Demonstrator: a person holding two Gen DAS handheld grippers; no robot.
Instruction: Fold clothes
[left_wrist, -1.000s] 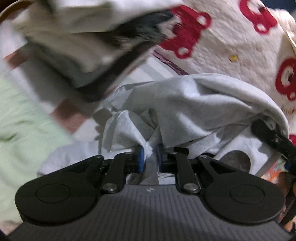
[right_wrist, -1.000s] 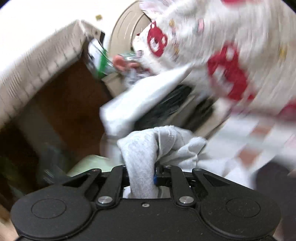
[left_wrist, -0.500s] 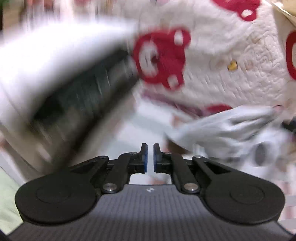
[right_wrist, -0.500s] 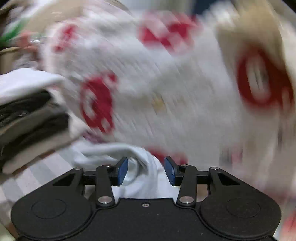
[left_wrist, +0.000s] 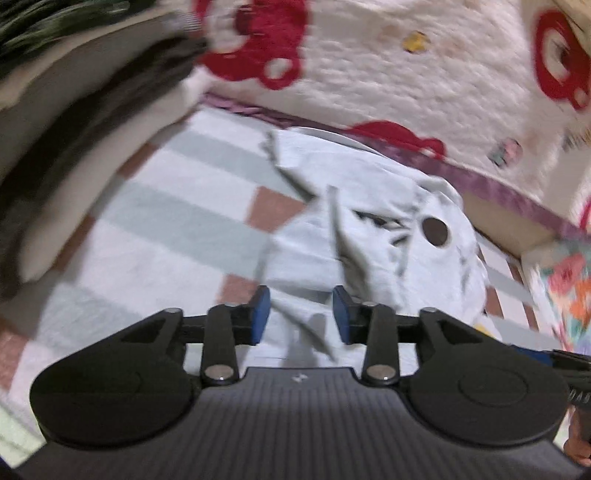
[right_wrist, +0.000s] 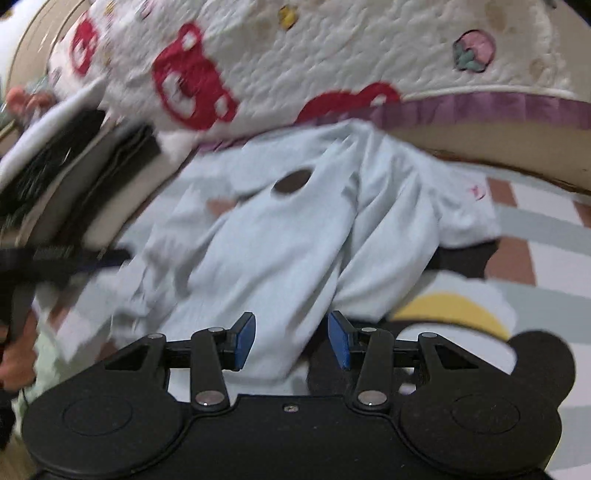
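Now the pale grey garment (right_wrist: 295, 229) lies loose and rumpled on the striped and checked bed cover (left_wrist: 155, 236), just below the purple-edged quilt with red bears (right_wrist: 332, 55), with a dark round patch showing on its upper face. A second ago I had a bunch of it pinched in each claw and lifted; half a second ago my left claw was already nearly closed on nothing and my right had spread, and now both have let it drop. My left gripper (left_wrist: 300, 314) stands wide with its blue pads apart over the near edge of the cloth, holding nothing. My right gripper (right_wrist: 291, 339) is likewise spread, the cloth lying beneath the gap rather than clamped. To the left sits a stack of folded dark and light clothes (right_wrist: 74, 162), close beside the garment.

I judge this as a laying-out: the piece is down on the cover but far from flat, with creases and a sleeve-like flap bunched across it. Smoothing and squaring it would seem to come before any clean fold holds. Both views are smeared by motion, so the fine edges are hard to read.
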